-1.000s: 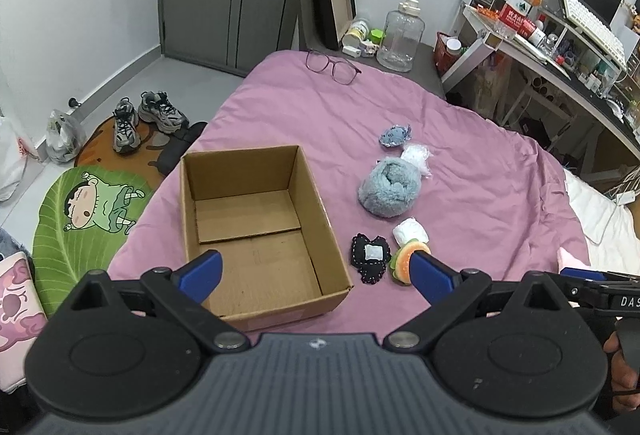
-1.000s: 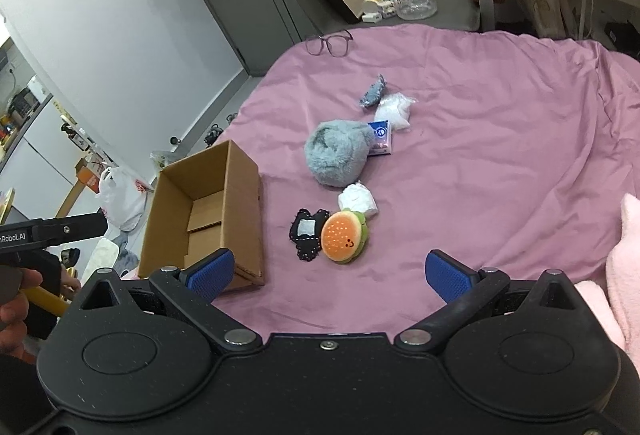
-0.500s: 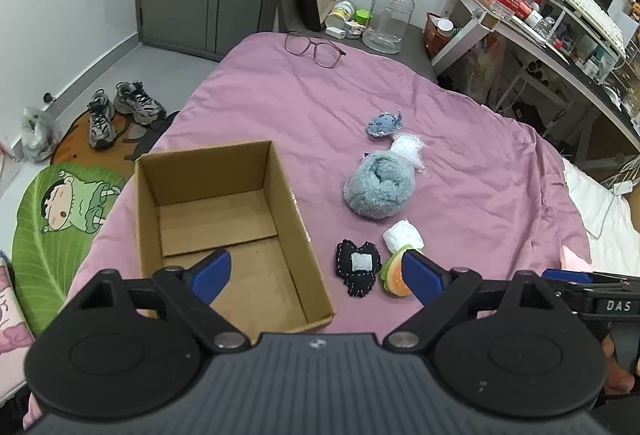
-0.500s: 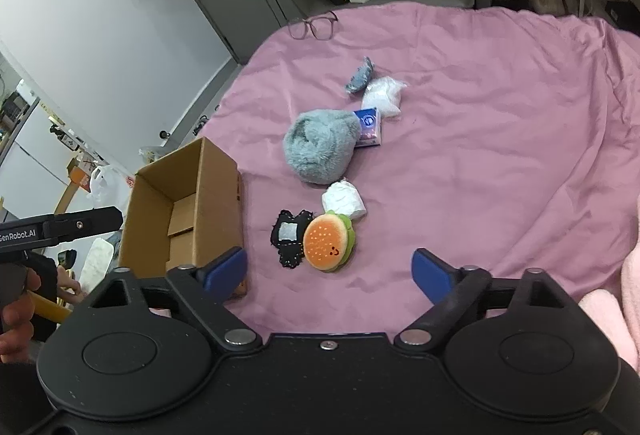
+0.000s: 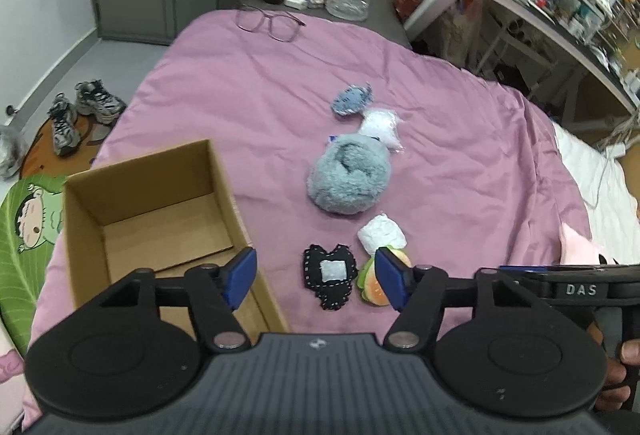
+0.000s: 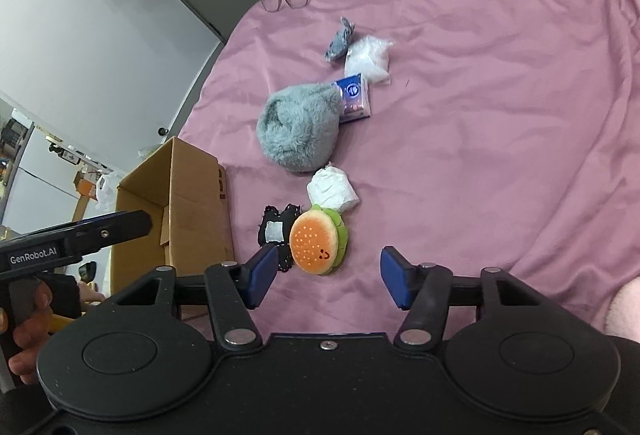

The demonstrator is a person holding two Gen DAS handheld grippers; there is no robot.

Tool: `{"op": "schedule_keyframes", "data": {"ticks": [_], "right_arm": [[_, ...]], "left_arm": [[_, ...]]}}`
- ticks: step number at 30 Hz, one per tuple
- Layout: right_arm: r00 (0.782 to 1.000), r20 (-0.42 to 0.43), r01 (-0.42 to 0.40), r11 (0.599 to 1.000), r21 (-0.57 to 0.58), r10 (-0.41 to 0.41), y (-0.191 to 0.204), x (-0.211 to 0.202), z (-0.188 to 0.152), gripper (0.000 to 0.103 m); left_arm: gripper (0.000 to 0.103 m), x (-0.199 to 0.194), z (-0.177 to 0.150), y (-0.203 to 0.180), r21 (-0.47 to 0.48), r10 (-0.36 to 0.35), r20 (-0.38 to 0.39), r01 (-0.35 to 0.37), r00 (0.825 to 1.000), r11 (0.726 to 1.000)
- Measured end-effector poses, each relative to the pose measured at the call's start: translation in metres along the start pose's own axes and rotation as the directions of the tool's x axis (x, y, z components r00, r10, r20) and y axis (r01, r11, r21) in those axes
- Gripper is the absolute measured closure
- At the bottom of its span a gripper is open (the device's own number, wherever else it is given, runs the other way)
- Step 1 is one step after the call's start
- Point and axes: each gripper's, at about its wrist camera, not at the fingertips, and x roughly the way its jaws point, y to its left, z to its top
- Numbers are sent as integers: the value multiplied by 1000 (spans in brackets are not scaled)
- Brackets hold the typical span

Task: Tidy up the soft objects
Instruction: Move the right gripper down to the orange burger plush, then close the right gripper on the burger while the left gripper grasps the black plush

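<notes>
Nothing packed yet: cardboard box (image 5: pixel 148 203) empty on the purple bed (image 6: pixel 480 95), with hamburger plush (image 6: pixel 318 241), black heart pouch (image 5: pixel 329 273), grey fuzzy hat (image 5: pixel 349 179), small blue plush (image 5: pixel 351 100) and white bundles lying beside it. Both left tongs (image 5: pixel 316 281) and right tongs (image 6: pixel 328 281) spread apart, clamping nothing, hovering near the burger.

Right tongs (image 6: pixel 326 277): burger plush (image 6: pixel 318 242) just ahead between the fingers, stitched patch (image 6: pixel 276 231) touching its left, wrapped roll (image 6: pixel 332 191) behind it. Beyond those, fluffy ball (image 6: pixel 300 127), tissue pack (image 6: pixel 354 97) behind-right, plastic bag (image 6: pixel 368 59) and small plush (image 6: pixel 340 39) farther on. Cardboard box (image 6: pixel 192 203) left. All on the bedspread (image 6: pixel 480 95).
</notes>
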Motion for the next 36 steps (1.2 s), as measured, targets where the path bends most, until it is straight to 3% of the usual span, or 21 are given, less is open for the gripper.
{"op": "schedule_keyframes", "data": {"ticks": [7, 11, 22, 27, 36], "right_arm": [[997, -55, -46, 999, 18, 47, -3, 25, 9, 47], [993, -88, -74, 996, 41, 77, -5, 42, 14, 48], [978, -172, -104, 990, 92, 119, -16, 91, 20, 54], [970, -192, -129, 983, 131, 152, -27, 107, 19, 82], [976, -167, -117, 985, 129, 138, -41, 89, 27, 84]], "left_arm": [[51, 35, 13, -10, 24, -53, -111, 56, 992, 998], [52, 54, 18, -20, 90, -14, -158, 28, 987, 996], [56, 98, 23, -22, 111, 8, -266, 22, 964, 994], [58, 115, 24, -27, 133, 21, -306, 21, 952, 991], [58, 149, 24, -34, 161, 55, -381, 7, 923, 987]]}}
